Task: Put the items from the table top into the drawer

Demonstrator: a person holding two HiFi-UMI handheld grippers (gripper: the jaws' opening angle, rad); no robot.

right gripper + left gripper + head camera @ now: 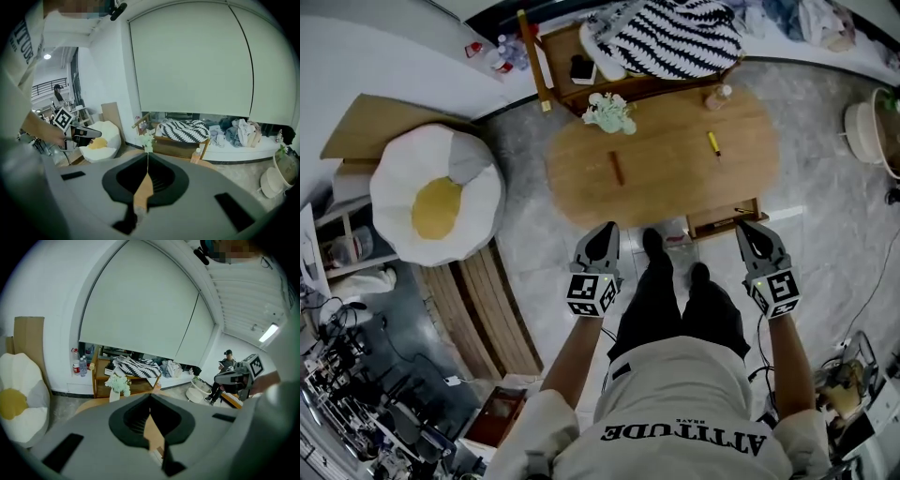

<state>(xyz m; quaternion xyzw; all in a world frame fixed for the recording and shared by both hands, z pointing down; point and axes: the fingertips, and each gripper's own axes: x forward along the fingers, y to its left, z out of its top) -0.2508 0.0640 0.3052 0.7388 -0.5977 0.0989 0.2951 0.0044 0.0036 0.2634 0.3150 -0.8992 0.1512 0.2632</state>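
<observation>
The brown stick (617, 168) lies near the middle of the table (675, 183), pointing roughly from the far edge to the near edge. The yellow pen (713, 142) lies well apart from it, toward the right end. Both look light, stiff and thin, so I judge they could roll or skid on the smooth wood. I would pinch each across its middle, jaws square to its length. At the far edge stand a small vase of flowers (610, 112) and, to its right, a small bottle (719, 96). The vase looks top-heavy and breakable, so I would take it low on the body, not by the blooms. The bottle I would take round its waist. The drawer (722, 223) stands pulled out under the near edge, toward the right end, and what I see of its inside looks bare. My left gripper (607, 229) hangs just short of the near edge with its jaws closed tip to tip on nothing. My right gripper (744, 227) hangs just beside the drawer, likewise closed and empty. Both must open before any pick. Off to the left, an egg-shaped cushion (436, 197) sits on the floor.
</observation>
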